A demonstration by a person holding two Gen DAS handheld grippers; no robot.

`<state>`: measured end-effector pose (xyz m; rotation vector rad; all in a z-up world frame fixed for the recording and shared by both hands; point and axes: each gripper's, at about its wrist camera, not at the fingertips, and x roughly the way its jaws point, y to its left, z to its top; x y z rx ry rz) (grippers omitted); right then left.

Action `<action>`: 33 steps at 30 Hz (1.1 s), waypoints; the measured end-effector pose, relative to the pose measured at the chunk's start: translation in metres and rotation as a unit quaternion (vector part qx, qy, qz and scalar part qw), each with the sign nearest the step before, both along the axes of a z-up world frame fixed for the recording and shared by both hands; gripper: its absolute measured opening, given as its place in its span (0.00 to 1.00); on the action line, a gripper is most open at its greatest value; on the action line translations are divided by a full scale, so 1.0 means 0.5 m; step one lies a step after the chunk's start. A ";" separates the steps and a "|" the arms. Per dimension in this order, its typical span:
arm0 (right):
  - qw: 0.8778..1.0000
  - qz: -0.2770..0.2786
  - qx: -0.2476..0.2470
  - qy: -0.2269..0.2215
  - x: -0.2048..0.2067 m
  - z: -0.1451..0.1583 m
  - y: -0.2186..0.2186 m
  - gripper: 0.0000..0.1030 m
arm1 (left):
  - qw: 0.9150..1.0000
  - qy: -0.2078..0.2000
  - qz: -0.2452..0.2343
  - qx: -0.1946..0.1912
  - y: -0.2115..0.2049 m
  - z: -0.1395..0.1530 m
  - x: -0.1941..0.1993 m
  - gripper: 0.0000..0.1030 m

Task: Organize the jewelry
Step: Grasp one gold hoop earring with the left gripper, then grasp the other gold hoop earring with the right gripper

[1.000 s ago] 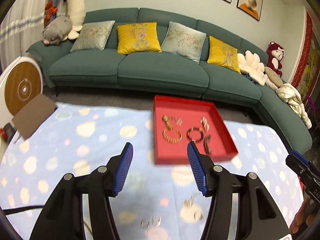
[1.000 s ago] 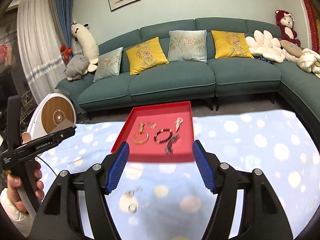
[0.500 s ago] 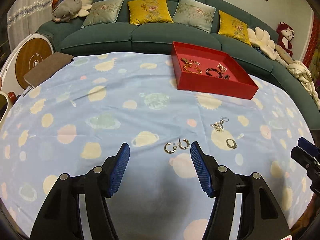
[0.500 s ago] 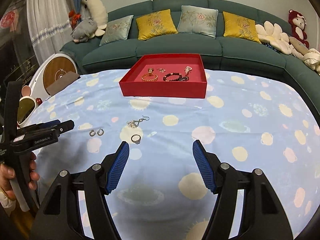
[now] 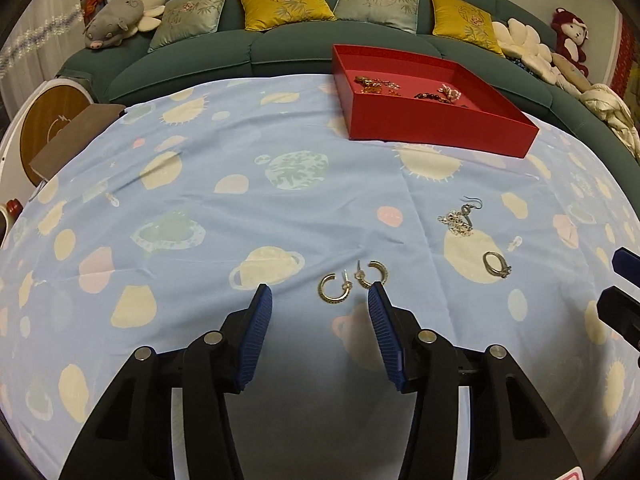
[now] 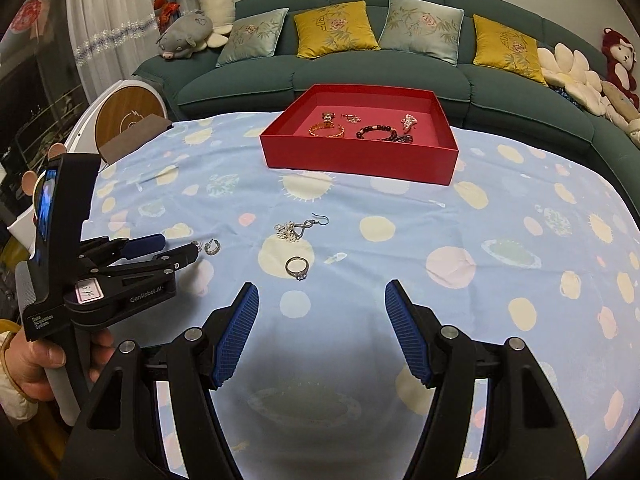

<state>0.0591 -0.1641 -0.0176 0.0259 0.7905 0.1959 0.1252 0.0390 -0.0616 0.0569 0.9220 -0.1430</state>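
Observation:
Two gold hoop earrings (image 5: 352,281) lie on the blue spotted cloth just ahead of my open, empty left gripper (image 5: 320,300); one hoop (image 6: 212,246) also shows in the right wrist view. A silver drop earring (image 5: 460,216) (image 6: 300,228) and a ring (image 5: 496,264) (image 6: 297,268) lie to their right. A red tray (image 5: 440,124) (image 6: 360,158) at the far side holds bracelets and other pieces. My right gripper (image 6: 322,304) is open and empty, a little short of the ring. The left gripper (image 6: 176,250) also shows in the right wrist view, low over the hoops.
A green sofa (image 6: 380,76) with cushions runs behind the table. A round wood-faced device (image 6: 128,116) and a brown board (image 5: 76,144) stand at the left edge. The right gripper's tip (image 5: 624,280) shows at the right edge of the left wrist view.
Both grippers have dropped and tipped down from looking at the sofa to the cloth. The left gripper has closed in on the hoop earrings. The jaws stay open.

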 end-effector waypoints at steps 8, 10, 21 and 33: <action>1.000 0.004 0.007 0.007 0.009 -0.005 0.009 0.62 | 1.000 -0.005 0.006 0.007 0.008 -0.016 0.012 0.42; 1.000 0.006 0.007 0.009 0.013 -0.007 0.015 0.62 | 1.000 -0.010 0.004 0.012 0.005 -0.016 0.013 0.42; 0.998 0.065 -0.001 0.025 0.061 -0.036 0.105 0.45 | 1.000 -0.003 0.023 -0.015 0.042 -0.008 0.021 0.14; 0.991 0.126 -0.010 0.054 0.145 -0.088 0.214 0.33 | 0.998 0.000 0.046 -0.032 0.122 0.008 -0.002 0.14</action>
